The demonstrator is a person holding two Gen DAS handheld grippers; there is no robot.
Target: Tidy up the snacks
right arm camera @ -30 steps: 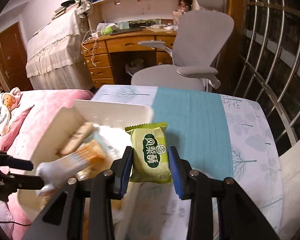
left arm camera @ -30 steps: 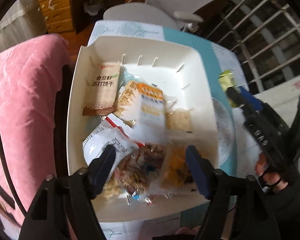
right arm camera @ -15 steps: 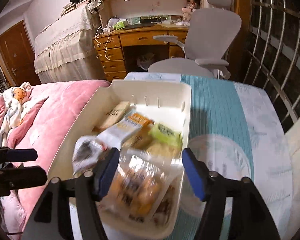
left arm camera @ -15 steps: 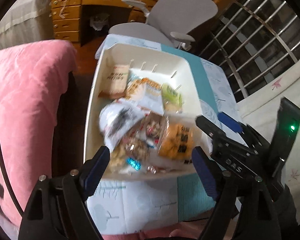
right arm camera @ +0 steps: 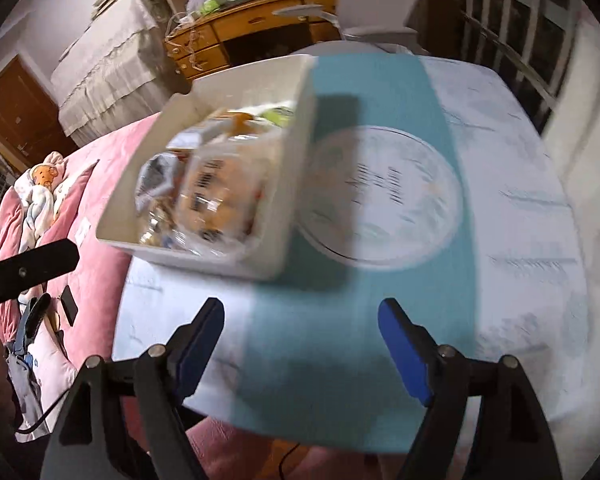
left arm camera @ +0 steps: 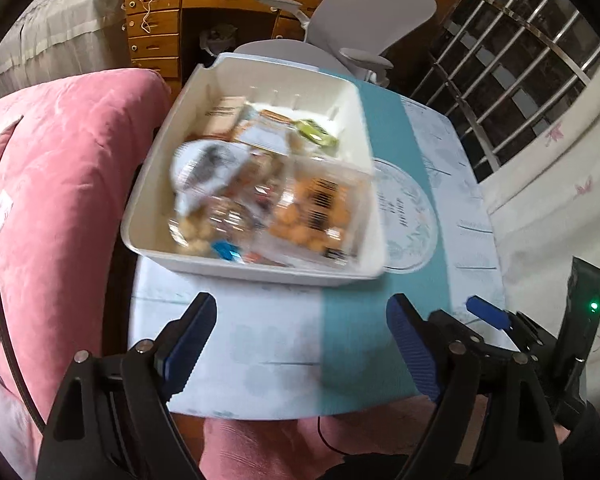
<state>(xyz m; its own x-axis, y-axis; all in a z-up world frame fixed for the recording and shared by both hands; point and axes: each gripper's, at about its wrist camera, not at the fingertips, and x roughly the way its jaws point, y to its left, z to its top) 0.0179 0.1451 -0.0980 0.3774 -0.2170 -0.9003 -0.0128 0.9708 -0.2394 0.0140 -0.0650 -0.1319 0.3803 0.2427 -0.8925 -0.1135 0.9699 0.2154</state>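
Observation:
A white bin (left arm camera: 260, 272) stands on the table, piled with snack packets. Among them are a clear bag of orange snacks (left arm camera: 316, 216), a white packet (left arm camera: 204, 168), a beige cracker packet (left arm camera: 224, 114) and a green packet (left arm camera: 316, 134) at the back right. My left gripper (left arm camera: 300, 320) hangs over the tablecloth in front of the bin, jaws opening, nothing between them. My right gripper (right arm camera: 300, 312) is also in front of the bin (right arm camera: 284, 200), a little to its right, jaws opening and empty. The view is blurred by motion.
The tablecloth has a teal stripe (left arm camera: 380, 320) and a round print (right arm camera: 384, 196) right of the bin. Pink bedding (left arm camera: 60, 200) presses against the table's left side. A grey office chair (left arm camera: 364, 20) and a wooden desk (left arm camera: 204, 0) stand beyond; window bars (left arm camera: 520, 60) run along the right.
Both grippers have drawn back from the bin toward the table's near edge and widened. The right one has let go of the green packet, which now lies in the bin.

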